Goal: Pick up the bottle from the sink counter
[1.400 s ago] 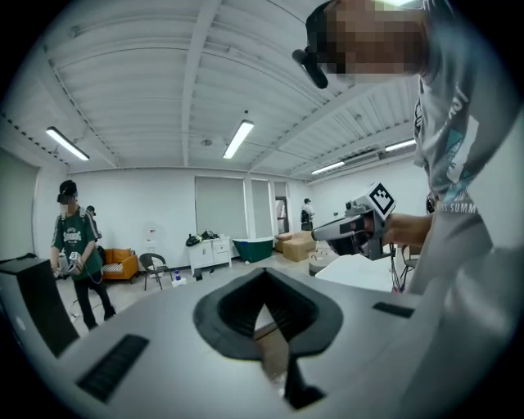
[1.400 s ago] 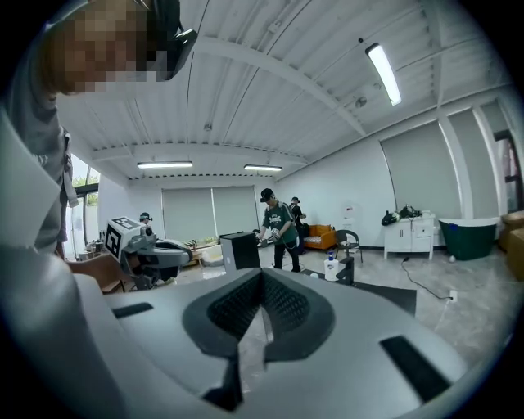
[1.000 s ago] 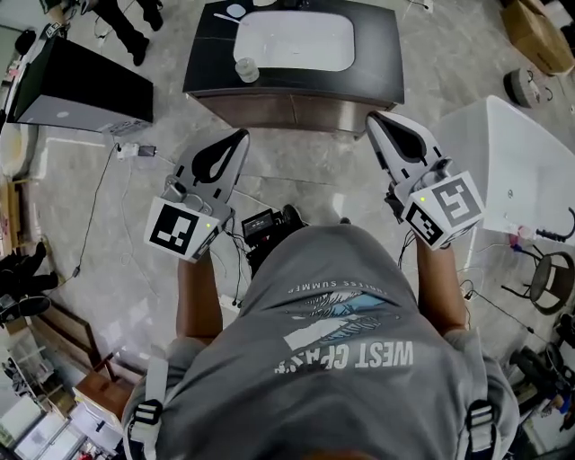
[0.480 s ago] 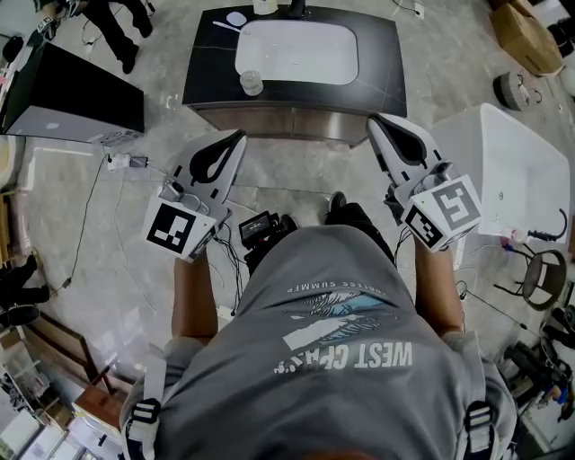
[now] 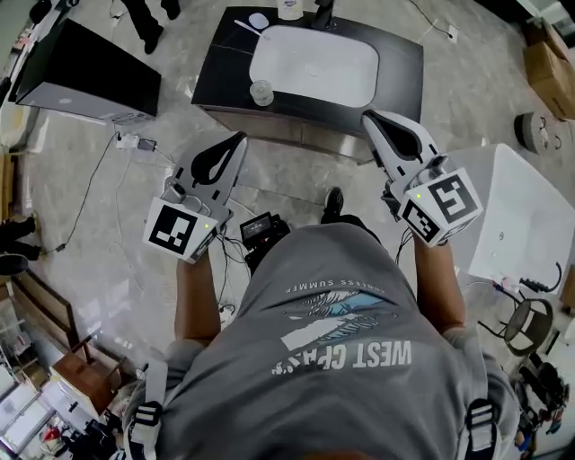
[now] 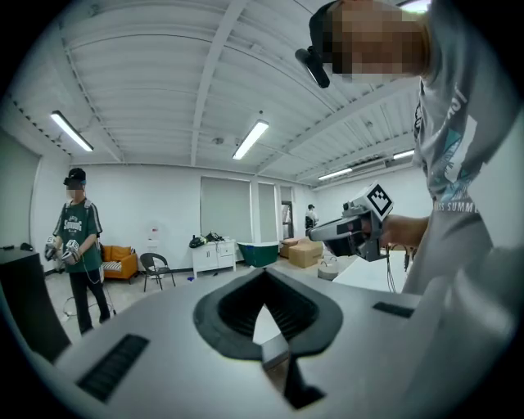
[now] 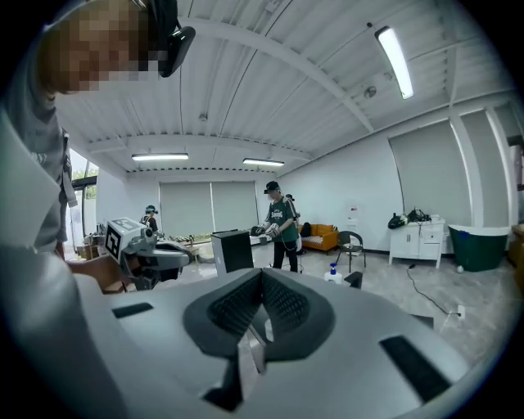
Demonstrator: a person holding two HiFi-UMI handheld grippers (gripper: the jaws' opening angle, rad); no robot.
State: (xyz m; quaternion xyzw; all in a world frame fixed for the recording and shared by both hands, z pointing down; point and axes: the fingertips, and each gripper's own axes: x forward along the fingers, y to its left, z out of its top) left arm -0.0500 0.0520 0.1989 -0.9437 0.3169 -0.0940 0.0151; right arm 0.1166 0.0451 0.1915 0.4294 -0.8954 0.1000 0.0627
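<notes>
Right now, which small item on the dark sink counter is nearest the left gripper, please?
The clear round container by the white basin's near-left corner; the white disc and white container sit farther back.

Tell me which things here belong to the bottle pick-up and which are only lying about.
Job: sink counter; white bottle at its back edge, partly cut off; left gripper; right gripper, both shut, empty.
Lying about: clear cup; black cabinet; cardboard box; white table.

Cup (image 5: 261,91) on dark sink counter (image 5: 402,70)
</notes>
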